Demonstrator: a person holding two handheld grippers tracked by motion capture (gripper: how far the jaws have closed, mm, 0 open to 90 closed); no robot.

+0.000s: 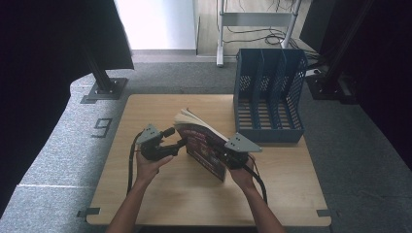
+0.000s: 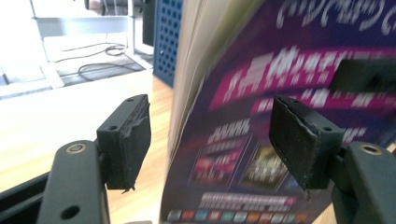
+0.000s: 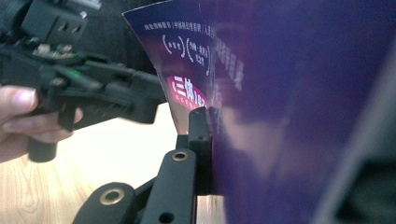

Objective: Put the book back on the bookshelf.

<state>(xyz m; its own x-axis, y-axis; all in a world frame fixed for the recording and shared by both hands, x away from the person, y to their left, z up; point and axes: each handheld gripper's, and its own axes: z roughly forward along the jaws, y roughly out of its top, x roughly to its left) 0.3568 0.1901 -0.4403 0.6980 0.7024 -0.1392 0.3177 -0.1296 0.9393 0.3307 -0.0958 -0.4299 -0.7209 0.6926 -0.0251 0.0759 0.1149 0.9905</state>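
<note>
The book (image 1: 204,148) stands on edge near the middle of the table (image 1: 160,199), tilted, its purple cover facing the person and its pages fanning at the top. The right gripper (image 1: 233,158) has its jaws clamped on the cover's edge, likely to keep the book upright. The left gripper (image 1: 177,142) hovers just beside the page edges, jaws apart with the book between them, untouched, seemingly ready to take hold. Behind stands a blue file rack (image 1: 269,97), probably the book's destination.
</note>
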